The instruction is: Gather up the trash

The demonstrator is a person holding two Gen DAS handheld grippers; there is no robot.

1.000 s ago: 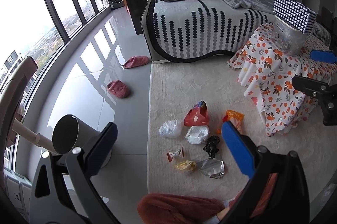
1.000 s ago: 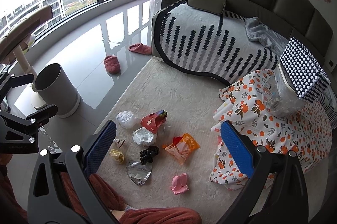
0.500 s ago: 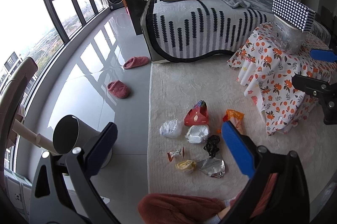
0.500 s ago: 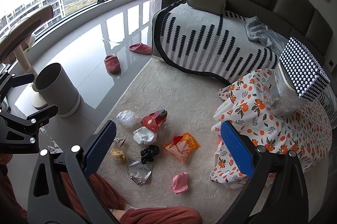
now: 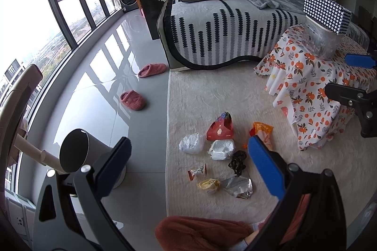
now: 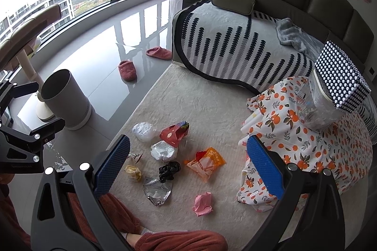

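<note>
Nothing has shifted: I hold both the left gripper (image 5: 188, 163) and right gripper (image 6: 188, 163) spread and empty above crumpled wrappers (image 6: 204, 162) on the cream rug (image 6: 188, 97); collecting hasn't begun.

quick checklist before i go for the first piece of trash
1. Left tool open and holding nothing: ok.
2. Right tool open and holding nothing: ok.
3. Bin upright on the tile, mouth open: ok.
4. Trash on the rug in plain sight, like the orange wrapper and pink paper: ok.
5. Both tools above the pile, touching nothing: ok.
6. Bin has room inside: cannot tell.
</note>
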